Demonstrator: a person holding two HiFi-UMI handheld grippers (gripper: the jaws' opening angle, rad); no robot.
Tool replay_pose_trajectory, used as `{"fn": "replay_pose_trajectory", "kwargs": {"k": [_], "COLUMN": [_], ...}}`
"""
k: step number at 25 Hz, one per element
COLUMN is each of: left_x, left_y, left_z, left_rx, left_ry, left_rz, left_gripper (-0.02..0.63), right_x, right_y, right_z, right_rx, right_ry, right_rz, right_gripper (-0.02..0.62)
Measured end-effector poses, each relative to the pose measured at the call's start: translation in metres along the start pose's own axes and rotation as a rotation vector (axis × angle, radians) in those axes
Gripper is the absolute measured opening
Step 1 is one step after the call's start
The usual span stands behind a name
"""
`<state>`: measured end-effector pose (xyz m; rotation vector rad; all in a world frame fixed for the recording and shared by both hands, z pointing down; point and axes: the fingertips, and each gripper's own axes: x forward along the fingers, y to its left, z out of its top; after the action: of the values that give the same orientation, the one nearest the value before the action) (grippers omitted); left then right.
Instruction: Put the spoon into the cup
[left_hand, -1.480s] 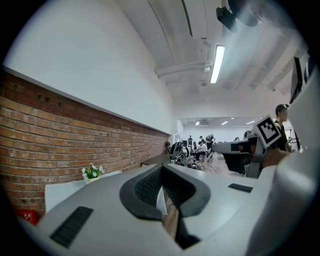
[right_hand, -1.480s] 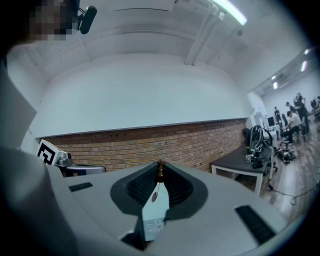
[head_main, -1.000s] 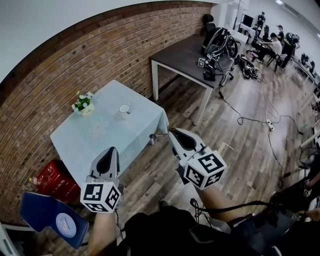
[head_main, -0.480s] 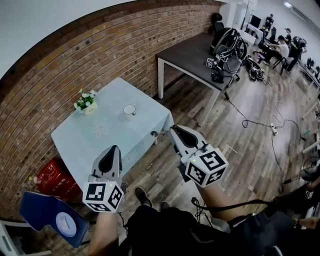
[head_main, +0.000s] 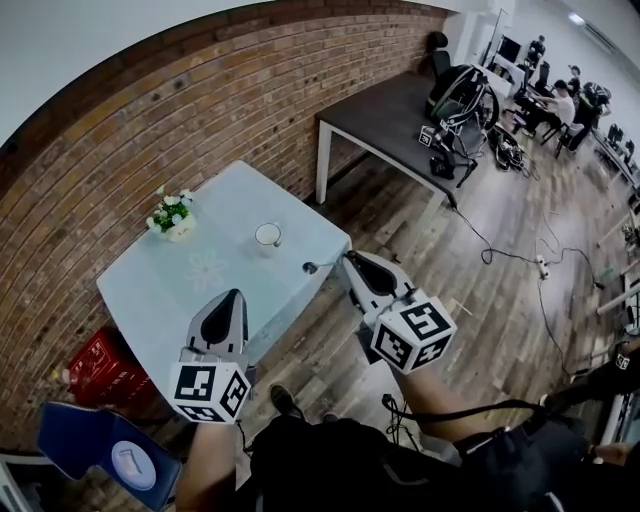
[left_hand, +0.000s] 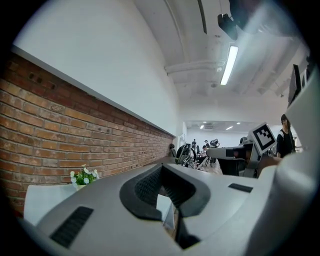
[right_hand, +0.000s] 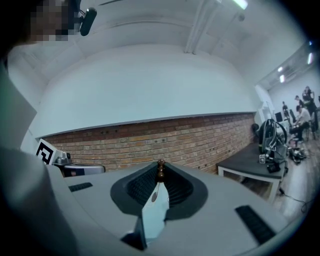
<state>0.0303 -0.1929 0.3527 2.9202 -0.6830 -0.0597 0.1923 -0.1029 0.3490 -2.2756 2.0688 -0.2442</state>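
A white cup (head_main: 267, 236) stands on the small table with a light blue cloth (head_main: 150, 295), against the brick wall. My right gripper (head_main: 350, 258) is shut on a thin spoon (head_main: 314, 267), which sticks out past its tip over the table's near right corner, short of the cup. In the right gripper view the spoon's brown end (right_hand: 160, 169) shows pinched at the tip of the right gripper (right_hand: 160, 174). My left gripper (head_main: 236, 294) hovers at the table's near edge with its tips together and nothing in them. The left gripper (left_hand: 167, 172) points level along the wall.
A pot of white flowers (head_main: 170, 215) sits at the table's far left, flowers (left_hand: 82, 176). A dark table (head_main: 390, 115) with a backpack (head_main: 460, 95) stands to the right, cables (head_main: 500, 240) trail on the wooden floor. A red crate (head_main: 95, 370) and blue chair (head_main: 110, 455) lie left.
Both grippers have moved forward together toward the blue table, which now sits closer under them. The spoon stays in the right gripper; the jaws have not changed.
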Motion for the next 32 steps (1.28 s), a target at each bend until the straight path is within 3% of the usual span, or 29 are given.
{"fn": "replay_pose_trajectory", "kwargs": {"k": [21,32], "left_x": [0.062,0.074], "left_y": [0.09,0.116], "left_z": [0.005,-0.015], "left_rx": [-0.031,-0.067], "left_ry": [0.003,0.029], "left_rz": [-0.066,-0.009], "left_gripper": [0.009,0.009], "right_x": [0.109,0.147], "right_y": [-0.008,-0.029], "right_z": [0.007,0.002], "right_rx": [-0.023,-0.008], "right_ry": [0.021,0.035], "right_rz": [-0.08,-0.059], "right_gripper": [0.052,0.052]}}
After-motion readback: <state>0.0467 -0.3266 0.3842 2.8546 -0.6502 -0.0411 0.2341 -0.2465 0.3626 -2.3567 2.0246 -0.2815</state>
